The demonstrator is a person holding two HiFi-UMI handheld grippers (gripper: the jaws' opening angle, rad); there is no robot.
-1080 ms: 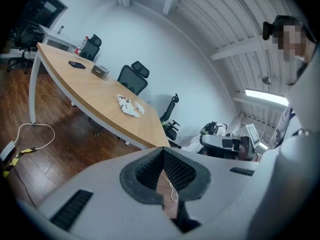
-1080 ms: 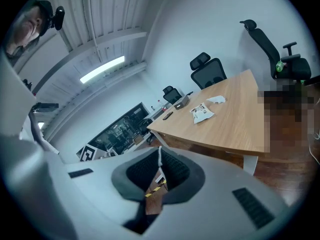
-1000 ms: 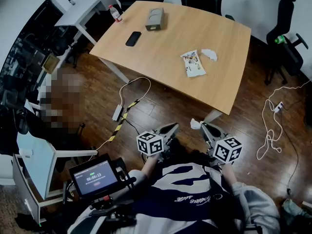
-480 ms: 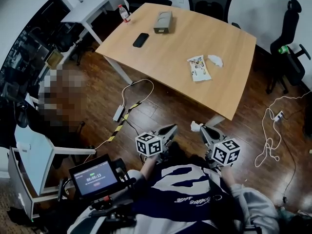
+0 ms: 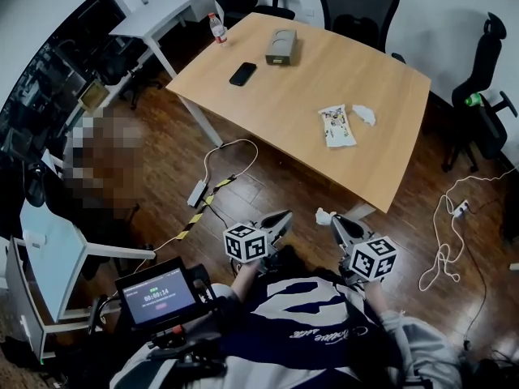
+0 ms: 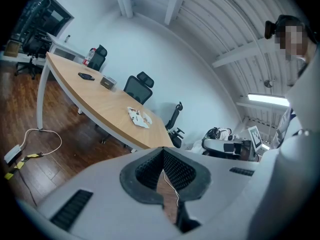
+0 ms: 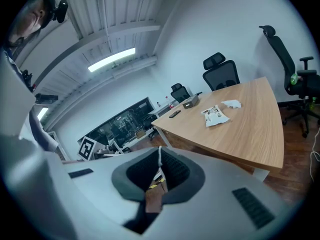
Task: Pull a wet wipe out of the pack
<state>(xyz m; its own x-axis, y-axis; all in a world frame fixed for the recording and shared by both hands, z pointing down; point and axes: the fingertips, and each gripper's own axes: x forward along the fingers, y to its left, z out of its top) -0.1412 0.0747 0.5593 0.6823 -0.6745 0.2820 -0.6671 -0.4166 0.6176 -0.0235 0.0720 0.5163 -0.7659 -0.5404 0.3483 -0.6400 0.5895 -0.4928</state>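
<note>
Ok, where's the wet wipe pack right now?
In the head view the wet wipe pack lies on the wooden table, right of centre, a crumpled white wipe just beside it on its right.

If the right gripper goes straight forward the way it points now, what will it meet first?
Probably the wooden table: its near edge lies just beyond the right gripper, which pinches a white wipe. Depth is unclear, so it might pass under the top instead.
</note>
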